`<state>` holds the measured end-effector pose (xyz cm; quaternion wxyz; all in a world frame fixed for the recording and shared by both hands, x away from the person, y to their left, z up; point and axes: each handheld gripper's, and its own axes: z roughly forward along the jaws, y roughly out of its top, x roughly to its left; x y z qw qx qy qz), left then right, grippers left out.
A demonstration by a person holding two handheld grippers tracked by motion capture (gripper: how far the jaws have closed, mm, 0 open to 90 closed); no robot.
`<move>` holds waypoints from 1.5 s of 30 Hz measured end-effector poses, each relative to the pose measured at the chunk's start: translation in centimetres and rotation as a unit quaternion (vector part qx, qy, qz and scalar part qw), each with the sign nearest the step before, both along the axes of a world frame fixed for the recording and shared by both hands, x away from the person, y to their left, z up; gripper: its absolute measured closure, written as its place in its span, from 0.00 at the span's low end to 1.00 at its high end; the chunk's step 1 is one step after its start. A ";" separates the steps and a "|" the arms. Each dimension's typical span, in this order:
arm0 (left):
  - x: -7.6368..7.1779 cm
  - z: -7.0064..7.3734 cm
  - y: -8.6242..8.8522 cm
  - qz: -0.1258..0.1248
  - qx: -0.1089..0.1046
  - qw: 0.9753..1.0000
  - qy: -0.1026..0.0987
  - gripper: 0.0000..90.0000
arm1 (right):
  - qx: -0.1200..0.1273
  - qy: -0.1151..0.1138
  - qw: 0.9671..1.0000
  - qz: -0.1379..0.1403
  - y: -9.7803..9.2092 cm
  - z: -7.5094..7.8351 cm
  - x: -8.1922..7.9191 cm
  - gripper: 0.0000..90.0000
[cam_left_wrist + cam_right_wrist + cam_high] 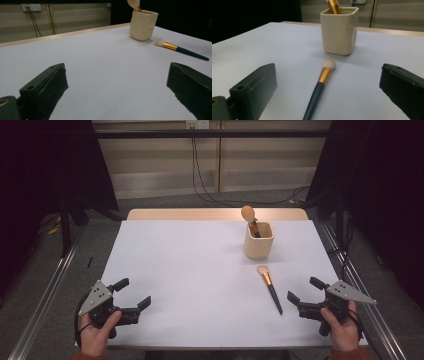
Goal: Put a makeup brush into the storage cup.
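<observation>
- Left gripper (pixel 134 293): held at the near left corner of the table (pixel 175 270), jaws spread wide and empty. A broad stretch of bare white surface is left open ahead of it and to its right.
- Table: white top, wooden strip exposed along the far edge; metal rails are seen on the floor at both sides in the high view.
- Cup (pixel 259 240): cream, square-mouthed, stood upright toward the far right, well inside the far edge. One brush (pixel 249 216) is stood in it, head upward and leaning.
- Makeup brush (pixel 269 287): laid flat on the table, just in front of the cup and apart from it; pale bristles toward the cup, gold ferrule, dark handle toward the near edge.
- Right gripper (pixel 303 295): held at the near right corner, jaws released and empty, just right of the brush handle, not touching it.
- Writing: no legible brand or label is made out.
- Right gripper view: brush (pixel 322 82) is shown lying between the open jaws' line of sight; the cup's (pixel 339 31) glaze is shown closely.
- Left gripper view: cup (pixel 143 25) and brush (pixel 180 49) are seen far off to the right.
</observation>
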<state>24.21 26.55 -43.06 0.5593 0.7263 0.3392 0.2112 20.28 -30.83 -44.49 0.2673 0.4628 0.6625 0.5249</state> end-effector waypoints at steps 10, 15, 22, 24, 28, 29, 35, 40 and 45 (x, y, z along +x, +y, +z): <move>0.1 0.0 0.1 -0.002 0.002 1.000 -0.001 0.03 | 0.006 0.003 1.000 -0.001 0.0 -0.2 0.3 0.01; 0.3 -0.1 0.0 -0.004 0.005 1.000 -0.001 0.03 | 0.003 0.004 1.000 0.012 0.3 0.0 0.6 0.01; 0.3 -0.1 0.1 -0.004 0.005 1.000 0.000 0.03 | 0.007 0.008 1.000 0.018 0.6 0.1 1.5 0.00; 0.4 -0.1 0.0 -0.006 0.008 1.000 0.001 0.03 | 0.006 0.010 1.000 0.019 0.8 0.1 1.8 0.00; 0.3 -0.1 0.0 -0.006 0.007 1.000 -0.003 0.03 | 0.009 0.011 1.000 0.019 1.0 0.3 2.6 0.00; 0.3 -0.1 0.0 -0.006 0.006 1.000 -0.001 0.03 | 0.011 0.014 1.000 0.020 1.0 0.3 2.8 0.00; 0.3 -0.1 -0.2 -0.010 0.009 1.000 -0.002 0.03 | -0.001 0.019 0.999 0.036 1.4 0.8 4.0 0.02; 0.3 -0.1 -0.1 -0.014 0.012 1.000 -0.001 0.03 | -0.005 0.025 0.999 0.039 1.5 1.1 5.2 0.02; 0.2 -0.1 -0.2 -0.018 0.014 1.000 -0.001 0.03 | -0.024 0.036 0.998 0.050 1.9 1.2 6.5 0.03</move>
